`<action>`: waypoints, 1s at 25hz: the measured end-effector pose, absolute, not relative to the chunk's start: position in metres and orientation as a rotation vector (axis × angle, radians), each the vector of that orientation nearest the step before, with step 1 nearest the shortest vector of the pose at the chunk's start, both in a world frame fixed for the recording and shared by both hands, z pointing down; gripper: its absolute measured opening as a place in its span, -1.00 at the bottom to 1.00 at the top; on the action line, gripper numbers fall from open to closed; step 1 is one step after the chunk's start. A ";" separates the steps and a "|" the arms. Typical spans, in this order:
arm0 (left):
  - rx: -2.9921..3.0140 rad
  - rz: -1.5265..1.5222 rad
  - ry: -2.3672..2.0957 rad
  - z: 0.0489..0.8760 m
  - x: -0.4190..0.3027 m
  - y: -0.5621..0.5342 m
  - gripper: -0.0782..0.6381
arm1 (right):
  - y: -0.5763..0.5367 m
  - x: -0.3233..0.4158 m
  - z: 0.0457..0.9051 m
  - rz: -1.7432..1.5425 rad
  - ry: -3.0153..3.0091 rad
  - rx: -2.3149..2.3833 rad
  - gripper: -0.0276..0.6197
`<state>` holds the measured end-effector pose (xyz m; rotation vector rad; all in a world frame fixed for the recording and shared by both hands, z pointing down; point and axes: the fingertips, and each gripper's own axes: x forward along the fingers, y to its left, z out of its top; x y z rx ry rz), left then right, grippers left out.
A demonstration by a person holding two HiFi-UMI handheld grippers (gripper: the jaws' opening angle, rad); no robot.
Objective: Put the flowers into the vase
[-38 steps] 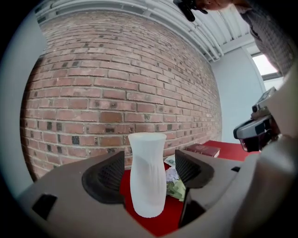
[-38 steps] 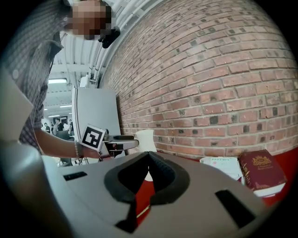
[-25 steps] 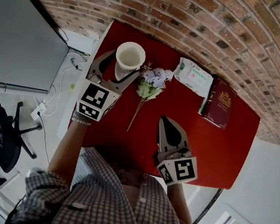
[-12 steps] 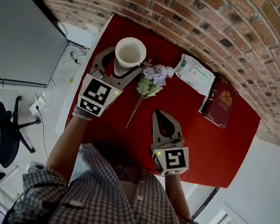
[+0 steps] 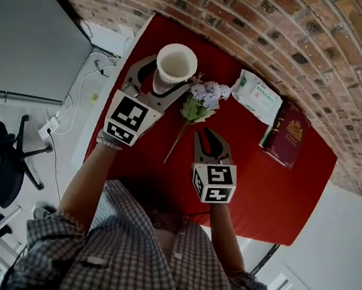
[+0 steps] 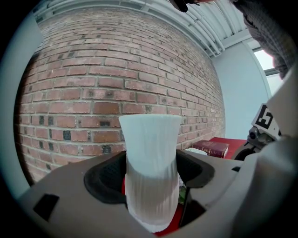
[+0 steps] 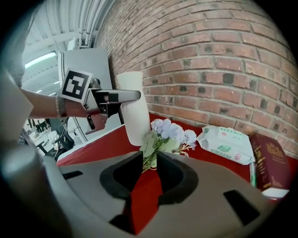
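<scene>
Progress: early, by my reading; no flower is in the vase yet, so pick-up and insertion are both left.
Vase [image 5: 176, 62]: upright on the red table [image 5: 248, 181], nothing inside.
Left gripper [image 5: 163, 84]: jaws clamped on the vase's lower body.
Flowers [image 5: 202, 98]: one bunch lying flat just right of the vase.
Right gripper [image 5: 206, 137]: jaws have just been opening to a narrow gap, with bare table between them and leaves just ahead. It holds nothing.

The white ribbed vase [image 5: 175, 67] stands upright and empty, pale lilac flowers [image 5: 200, 101] lying just beside it.
</scene>
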<state>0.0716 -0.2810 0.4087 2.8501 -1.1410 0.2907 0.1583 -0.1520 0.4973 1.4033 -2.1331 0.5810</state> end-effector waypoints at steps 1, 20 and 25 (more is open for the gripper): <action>2.848 0.290 -1.141 0.409 0.072 -0.281 0.18 | -0.153 0.157 0.501 0.604 -2.128 1.394 -0.63; 2.835 0.291 -1.127 0.410 0.072 -0.281 0.18 | -0.205 0.166 0.549 0.887 -2.041 1.568 0.07; 2.836 0.292 -1.122 0.410 0.072 -0.282 0.18 | -0.213 0.157 0.563 0.917 -2.051 1.529 0.08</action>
